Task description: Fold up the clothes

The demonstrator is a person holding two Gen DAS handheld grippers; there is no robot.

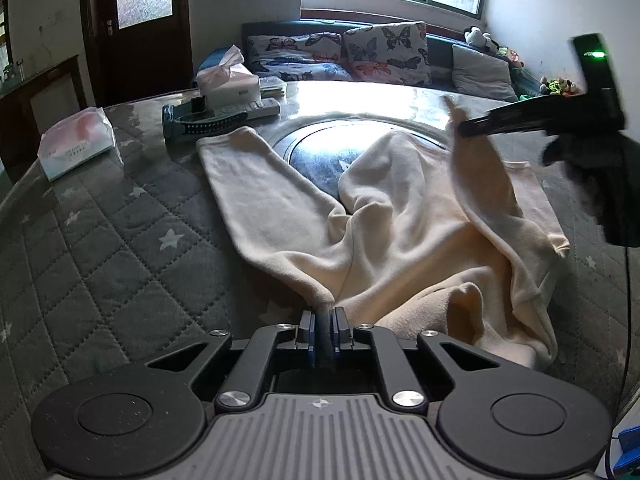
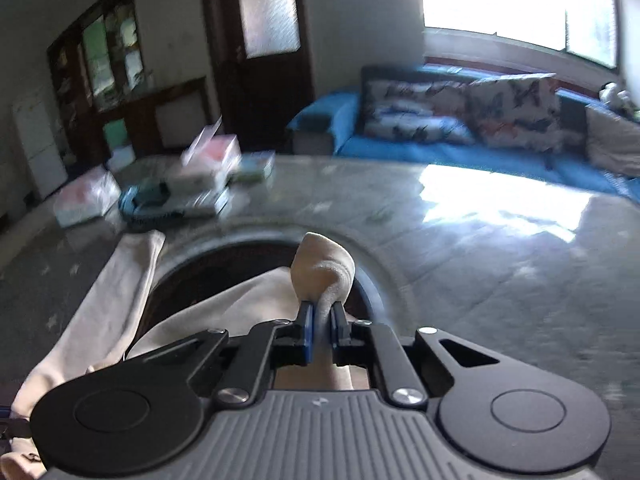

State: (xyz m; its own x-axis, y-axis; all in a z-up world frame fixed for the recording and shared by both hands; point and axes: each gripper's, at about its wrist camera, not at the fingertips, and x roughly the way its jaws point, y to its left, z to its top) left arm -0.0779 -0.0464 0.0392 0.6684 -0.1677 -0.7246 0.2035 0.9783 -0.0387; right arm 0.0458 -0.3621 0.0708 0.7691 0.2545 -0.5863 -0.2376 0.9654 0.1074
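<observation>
A cream fleece garment (image 1: 384, 216) lies spread and rumpled on the grey quilted table cover (image 1: 100, 248). My left gripper (image 1: 324, 310) is shut on a pinched edge of it near the table's front. In the left wrist view my right gripper (image 1: 464, 126) hangs above the table at the right, with a corner of the cream garment lifted up in it. The right wrist view is blurred; there my right gripper (image 2: 322, 308) is shut on a bunched fold of the cream garment (image 2: 324, 268), held above the table.
Two tissue packs (image 1: 78, 146) (image 1: 226, 80), a remote control (image 1: 256, 110) and a dark gadget (image 1: 200, 124) lie at the table's far left. A round glass turntable (image 1: 320, 148) sits mid-table, partly under the garment. A sofa with butterfly cushions (image 1: 384, 54) stands behind.
</observation>
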